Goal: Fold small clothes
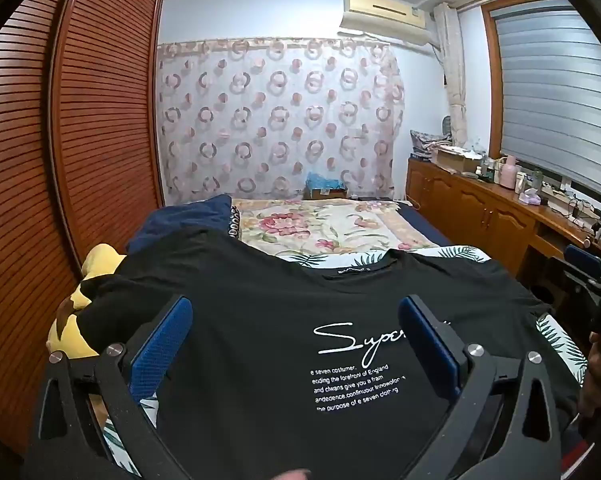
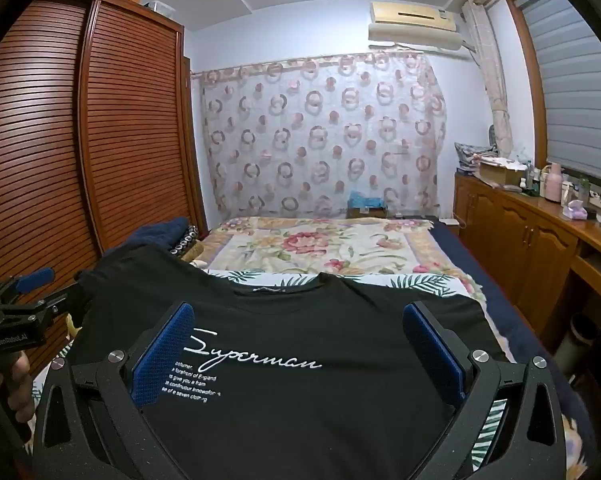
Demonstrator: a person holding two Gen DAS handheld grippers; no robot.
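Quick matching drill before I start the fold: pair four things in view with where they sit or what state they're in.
Things:
1. black T-shirt
2. yellow plush toy
3. air conditioner
4. left gripper

Places or states:
A. high on the far wall
B. spread flat on the bed, print up
C. open, over the shirt
D. by the wardrobe, partly under the shirt's sleeve

Pairs: 1-B, 2-D, 3-A, 4-C

A home bedroom is showing: a bed (image 2: 452, 236) lying mid-frame, a slatted wardrobe (image 2: 60, 140) standing left, an air conditioner (image 2: 414, 20) hanging upper right.
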